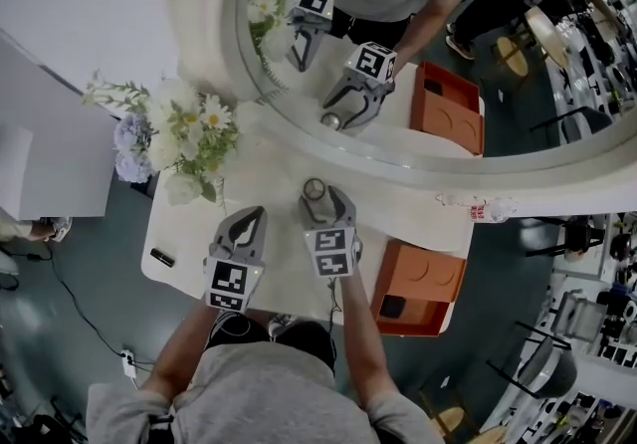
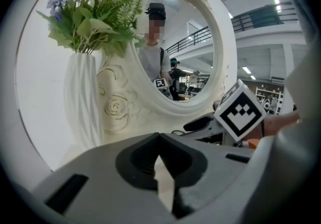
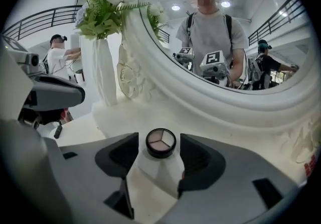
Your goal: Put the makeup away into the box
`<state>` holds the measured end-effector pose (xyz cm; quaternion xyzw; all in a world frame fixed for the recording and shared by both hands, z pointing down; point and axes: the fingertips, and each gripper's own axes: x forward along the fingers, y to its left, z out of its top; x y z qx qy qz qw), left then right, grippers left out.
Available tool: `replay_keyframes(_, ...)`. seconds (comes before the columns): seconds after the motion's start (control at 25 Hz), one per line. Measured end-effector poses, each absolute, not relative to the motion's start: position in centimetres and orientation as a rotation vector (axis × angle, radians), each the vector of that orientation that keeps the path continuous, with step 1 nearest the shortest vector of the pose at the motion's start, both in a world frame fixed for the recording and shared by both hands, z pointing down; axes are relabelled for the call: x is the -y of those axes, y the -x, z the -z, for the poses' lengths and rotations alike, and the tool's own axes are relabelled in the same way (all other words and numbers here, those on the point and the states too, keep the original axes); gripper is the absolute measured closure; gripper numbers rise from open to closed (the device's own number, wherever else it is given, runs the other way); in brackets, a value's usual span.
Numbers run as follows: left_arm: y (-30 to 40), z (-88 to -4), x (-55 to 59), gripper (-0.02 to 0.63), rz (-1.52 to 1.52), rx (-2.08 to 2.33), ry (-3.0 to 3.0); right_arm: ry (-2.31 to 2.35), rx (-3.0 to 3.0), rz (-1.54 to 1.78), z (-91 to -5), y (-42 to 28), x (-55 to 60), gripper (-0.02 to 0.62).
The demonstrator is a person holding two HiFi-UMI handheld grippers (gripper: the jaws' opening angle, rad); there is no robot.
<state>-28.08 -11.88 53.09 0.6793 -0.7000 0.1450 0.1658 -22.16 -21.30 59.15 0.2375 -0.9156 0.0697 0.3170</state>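
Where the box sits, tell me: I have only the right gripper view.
Observer: The orange box sits at the right end of the table, to the right of your right gripper.
Operator: Report what's in it.
Observer: One small black thing, in a near corner.
Operator: Now give me the other gripper's state.
Observer: The left gripper is shut, with nothing in it.
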Motion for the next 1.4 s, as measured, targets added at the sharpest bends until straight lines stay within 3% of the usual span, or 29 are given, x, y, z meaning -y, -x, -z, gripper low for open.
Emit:
replay_keyframes(0.8, 27.7, -52.4, 12.7, 0.606, -0.407, 1.945, -2.017, -0.697, 2.384, -0.191, -58.1, 21.5, 21.7, 0.377)
replay_keyframes(1.4, 17.1, -49.1, 14.5, 0.606, -0.413, 1.754, -2.32, -1.057, 2.366, -0.215, -52.9, 8.0, 20.1, 0.377)
